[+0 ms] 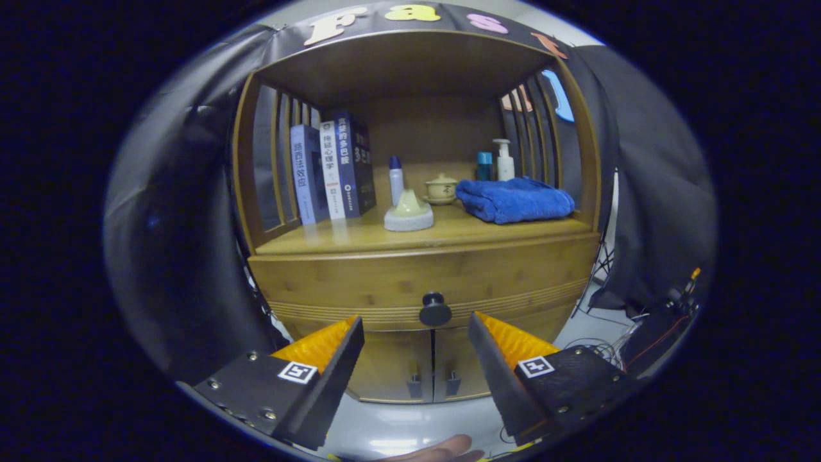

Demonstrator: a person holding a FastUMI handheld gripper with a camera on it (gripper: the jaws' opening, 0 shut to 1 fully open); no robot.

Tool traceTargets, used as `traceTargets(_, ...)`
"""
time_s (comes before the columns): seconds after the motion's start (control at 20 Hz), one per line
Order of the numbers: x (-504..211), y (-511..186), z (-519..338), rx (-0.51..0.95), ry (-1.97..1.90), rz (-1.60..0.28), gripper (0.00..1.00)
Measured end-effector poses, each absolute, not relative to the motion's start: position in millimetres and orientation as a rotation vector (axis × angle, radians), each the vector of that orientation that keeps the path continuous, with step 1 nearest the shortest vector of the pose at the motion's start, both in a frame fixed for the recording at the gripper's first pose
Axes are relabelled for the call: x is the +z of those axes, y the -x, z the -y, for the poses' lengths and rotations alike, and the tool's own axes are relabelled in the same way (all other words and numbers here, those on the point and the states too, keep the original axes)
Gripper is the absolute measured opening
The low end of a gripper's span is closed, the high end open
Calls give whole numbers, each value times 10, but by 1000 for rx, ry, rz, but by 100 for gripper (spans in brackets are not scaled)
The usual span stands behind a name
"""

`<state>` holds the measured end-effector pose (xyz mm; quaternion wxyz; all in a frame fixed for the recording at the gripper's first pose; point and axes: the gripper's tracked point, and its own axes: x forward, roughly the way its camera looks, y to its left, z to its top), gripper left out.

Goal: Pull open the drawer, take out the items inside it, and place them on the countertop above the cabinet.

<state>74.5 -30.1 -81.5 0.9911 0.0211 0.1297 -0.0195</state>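
Your jaws stand wide apart with nothing between the fingers, and they point straight at the wooden cabinet. The drawer is shut, its front flush with the cabinet face, so whatever lies inside is hidden from you. Its dark round knob sits at 12 o'clock from the gap between your fingers, just ahead of the tips and touching neither. Below the knob, two small cabinet doors meet at a centre seam, each with a little handle.

Above the drawer, the bench carries several things. At 11 o'clock from the knob stand three upright books, leaning against the slatted side. Nearly at 12 o'clock a pale round dish rests near the front edge, with a slim white bottle and a small lidded cup behind it. At 1 o'clock lies a folded blue towel, and behind it stand a blue container and a white pump bottle.

Part of your hand shows at 6 o'clock, below the fingers
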Motion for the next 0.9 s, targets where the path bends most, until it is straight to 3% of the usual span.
traceTargets(0.45,368,-248,308,-44,-28,-82,98)
traceTargets(0.9,695,304,173,-13,-9,26,98)
